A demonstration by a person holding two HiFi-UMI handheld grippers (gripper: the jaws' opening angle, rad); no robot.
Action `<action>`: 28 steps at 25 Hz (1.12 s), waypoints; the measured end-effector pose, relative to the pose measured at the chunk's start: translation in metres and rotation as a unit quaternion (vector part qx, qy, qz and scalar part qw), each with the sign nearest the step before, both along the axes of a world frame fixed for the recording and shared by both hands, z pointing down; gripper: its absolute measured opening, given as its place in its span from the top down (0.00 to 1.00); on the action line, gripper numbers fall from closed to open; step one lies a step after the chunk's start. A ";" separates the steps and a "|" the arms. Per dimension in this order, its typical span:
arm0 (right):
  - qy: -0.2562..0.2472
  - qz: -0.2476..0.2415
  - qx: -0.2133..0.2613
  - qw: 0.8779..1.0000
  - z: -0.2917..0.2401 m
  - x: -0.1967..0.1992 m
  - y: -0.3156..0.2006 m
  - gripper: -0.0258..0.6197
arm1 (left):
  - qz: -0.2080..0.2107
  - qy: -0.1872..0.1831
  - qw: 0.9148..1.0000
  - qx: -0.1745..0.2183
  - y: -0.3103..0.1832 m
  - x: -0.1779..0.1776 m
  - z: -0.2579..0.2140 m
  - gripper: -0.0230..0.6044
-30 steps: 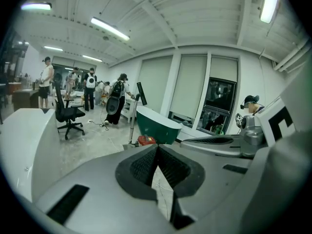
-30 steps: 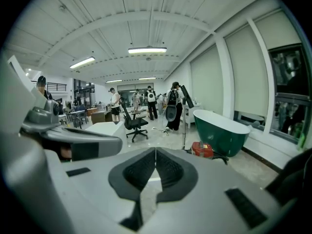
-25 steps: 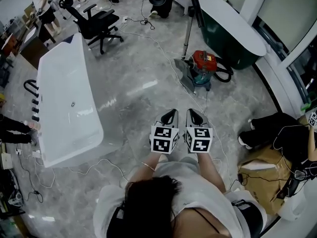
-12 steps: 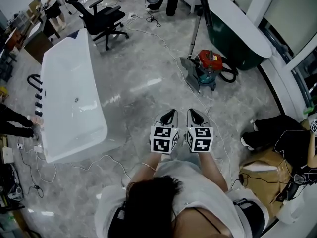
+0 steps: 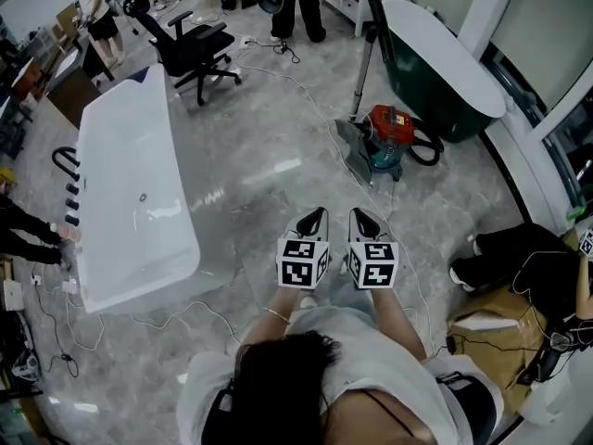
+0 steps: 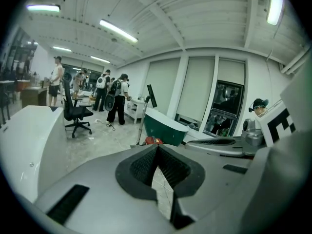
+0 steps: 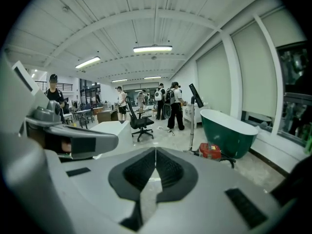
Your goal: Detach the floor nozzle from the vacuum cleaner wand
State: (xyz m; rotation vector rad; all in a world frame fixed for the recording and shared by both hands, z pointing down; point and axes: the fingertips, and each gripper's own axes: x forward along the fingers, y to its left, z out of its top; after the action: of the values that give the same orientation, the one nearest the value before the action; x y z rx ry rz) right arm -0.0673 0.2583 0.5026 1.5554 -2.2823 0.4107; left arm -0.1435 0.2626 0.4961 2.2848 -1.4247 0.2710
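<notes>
A red and teal vacuum cleaner (image 5: 389,133) stands on the grey marble floor ahead of me, beside a dark green bathtub (image 5: 443,63). Its grey floor nozzle (image 5: 356,152) lies flat on the floor to its left. The metal wand (image 5: 362,70) rises from it and leans on the tub. My left gripper (image 5: 313,219) and right gripper (image 5: 363,219) are held side by side, well short of the vacuum, both shut and empty. In the left gripper view the vacuum (image 6: 153,140) shows just beyond the shut jaws. The right gripper view has the vacuum (image 7: 210,151) and the wand (image 7: 192,125) right of its jaws.
A long white bathtub (image 5: 130,193) stands to the left, with cables (image 5: 176,315) on the floor round it. A black office chair (image 5: 190,46) and several standing people are farther back. At the right a person in black (image 5: 519,248) sits by cardboard (image 5: 491,318).
The head view has shifted a little, and the vacuum now sits slightly nearer the grippers. Both grippers stay shut, side by side.
</notes>
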 end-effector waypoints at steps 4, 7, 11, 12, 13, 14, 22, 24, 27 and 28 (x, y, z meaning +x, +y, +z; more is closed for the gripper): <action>-0.007 0.001 -0.003 1.000 0.003 0.003 -0.008 0.94 | 0.006 -0.005 1.000 -0.002 -0.002 0.008 0.003 0.96; -0.011 0.001 -0.003 1.000 0.003 0.004 -0.014 0.94 | 0.005 -0.008 1.000 -0.004 -0.006 0.008 0.004 0.96; -0.012 -0.005 -0.002 1.000 0.003 0.007 -0.024 0.94 | -0.005 -0.007 1.000 -0.003 -0.017 0.008 0.004 0.96; -0.012 -0.005 -0.004 1.000 0.004 0.009 -0.026 0.94 | -0.005 -0.007 1.000 -0.004 -0.020 0.010 0.004 0.96; -0.012 -0.004 -0.005 1.000 0.005 0.012 -0.029 0.94 | -0.005 -0.007 1.000 -0.005 -0.023 0.013 0.005 0.96; -0.013 -0.003 -0.007 1.000 0.006 0.015 -0.033 0.94 | -0.003 -0.007 1.000 -0.006 -0.026 0.016 0.006 0.96; -0.017 -0.001 -0.006 1.000 0.002 0.033 -0.067 0.94 | 0.003 -0.005 1.000 -0.010 -0.056 0.036 0.006 0.96; -0.018 0.000 -0.009 1.000 0.004 0.037 -0.076 0.94 | 0.003 -0.004 1.000 -0.011 -0.065 0.040 0.006 0.96; -0.019 0.000 -0.013 1.000 0.007 0.043 -0.087 0.94 | 0.005 -0.005 1.000 -0.014 -0.077 0.046 0.008 0.96; -0.019 0.000 -0.014 1.000 0.007 0.045 -0.091 0.94 | 0.005 -0.005 1.000 -0.015 -0.081 0.048 0.009 0.96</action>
State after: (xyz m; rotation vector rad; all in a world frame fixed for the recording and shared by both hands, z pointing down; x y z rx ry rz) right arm -0.0222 0.1668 0.5098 1.5461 -2.2967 0.4740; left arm -0.0957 0.1812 0.5048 2.2698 -1.4044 0.3055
